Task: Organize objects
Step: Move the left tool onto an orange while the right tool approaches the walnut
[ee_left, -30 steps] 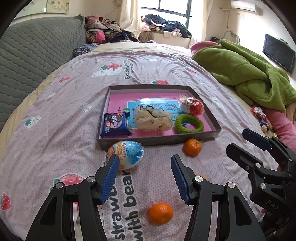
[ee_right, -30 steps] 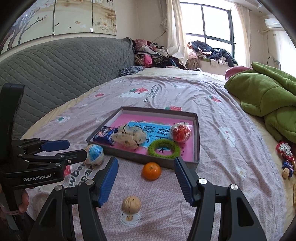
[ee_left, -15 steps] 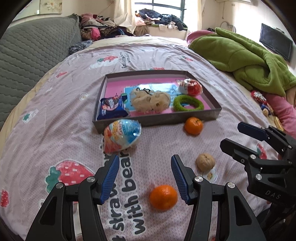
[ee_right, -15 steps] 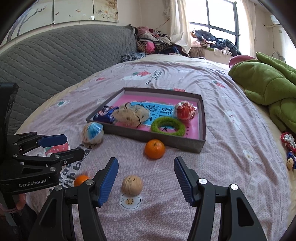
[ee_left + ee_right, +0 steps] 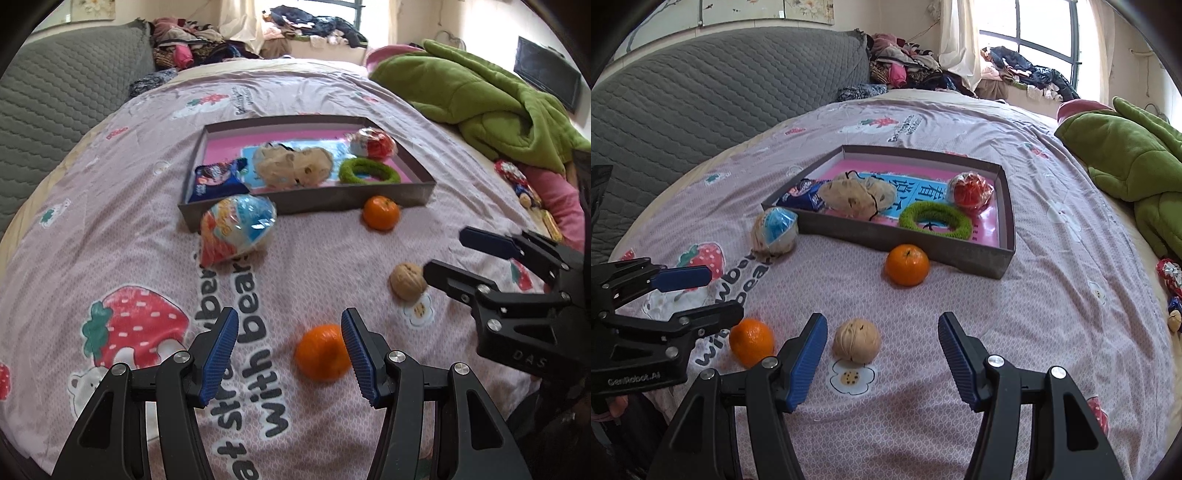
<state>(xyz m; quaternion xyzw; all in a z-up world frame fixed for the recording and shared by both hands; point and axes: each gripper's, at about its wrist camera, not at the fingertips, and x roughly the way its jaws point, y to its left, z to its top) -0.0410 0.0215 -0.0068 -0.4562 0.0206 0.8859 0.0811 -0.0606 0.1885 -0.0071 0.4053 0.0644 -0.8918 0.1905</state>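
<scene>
Daylight floods your scene from the window point(image 5: 1045, 40) at the far end, blown out to white glare behind the curtain point(image 5: 960, 40). The bedspread point(image 5: 1052, 295) is evenly lit, shadows soft. Your left wrist view shows slight motion blur on the wrapped egg point(image 5: 238, 229). Fisheye bending curves both frames, with dark corners.

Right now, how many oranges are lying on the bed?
2: one orange beside the tray's front wall, another orange nearer, by the left hand-held gripper.
</scene>
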